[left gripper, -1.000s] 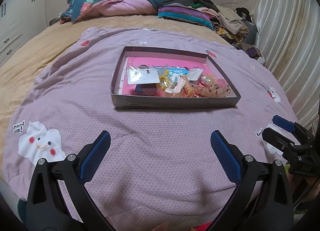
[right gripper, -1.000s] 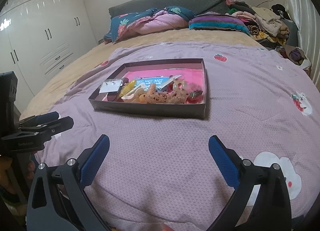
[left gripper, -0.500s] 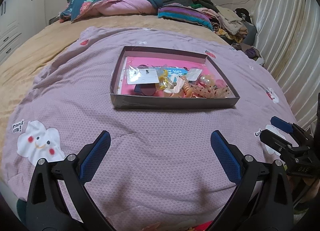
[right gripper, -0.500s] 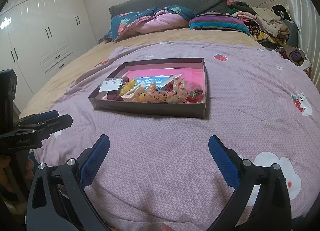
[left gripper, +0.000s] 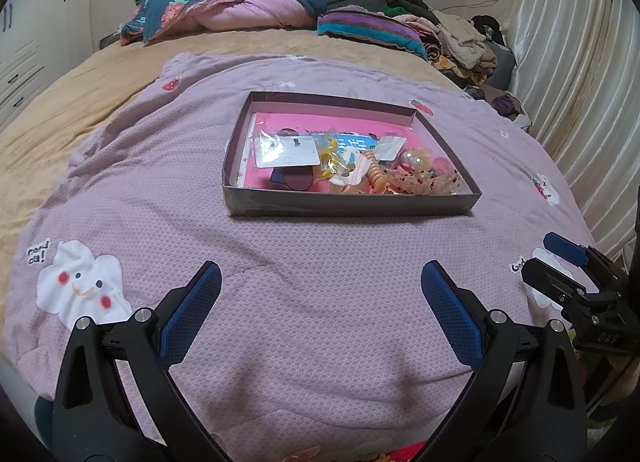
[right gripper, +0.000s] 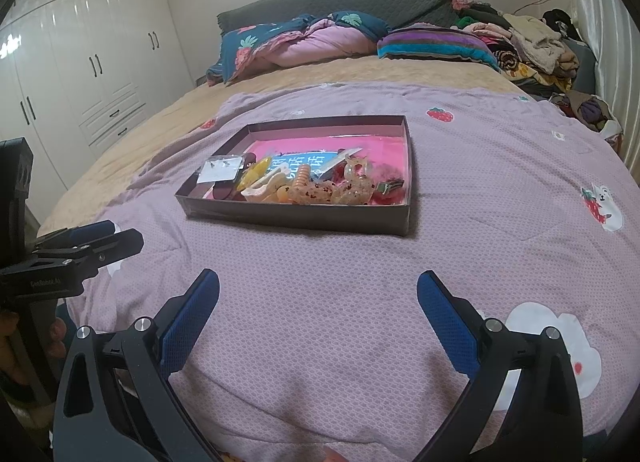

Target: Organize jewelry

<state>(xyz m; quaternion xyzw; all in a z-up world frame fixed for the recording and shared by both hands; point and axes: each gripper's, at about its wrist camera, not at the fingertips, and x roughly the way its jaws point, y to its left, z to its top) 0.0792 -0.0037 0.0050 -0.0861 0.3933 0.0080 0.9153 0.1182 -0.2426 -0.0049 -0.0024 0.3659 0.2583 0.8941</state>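
A shallow dark box (left gripper: 348, 206) with a pink floor sits on the purple bedspread, also in the right wrist view (right gripper: 296, 218). It holds a white earring card (left gripper: 290, 151), an orange coil hair tie (left gripper: 376, 178), speckled translucent hair pieces (right gripper: 332, 192), pearl-like beads (left gripper: 416, 160) and other small items. My left gripper (left gripper: 320, 290) is open and empty, well short of the box; it also shows in the right wrist view (right gripper: 104, 240). My right gripper (right gripper: 318, 294) is open and empty; it shows at the right in the left wrist view (left gripper: 560, 258).
The purple bedspread (left gripper: 320, 262) has cloud and strawberry prints. Pillows and a folded quilt (left gripper: 224, 10) lie at the headboard. A clothes pile (left gripper: 452, 38) sits at the far right by a curtain (left gripper: 568, 62). White wardrobes (right gripper: 80, 74) stand left.
Both grippers have drifted slightly, so the box sits a touch lower in the views. Both jaws stay open and nothing in the box has moved.
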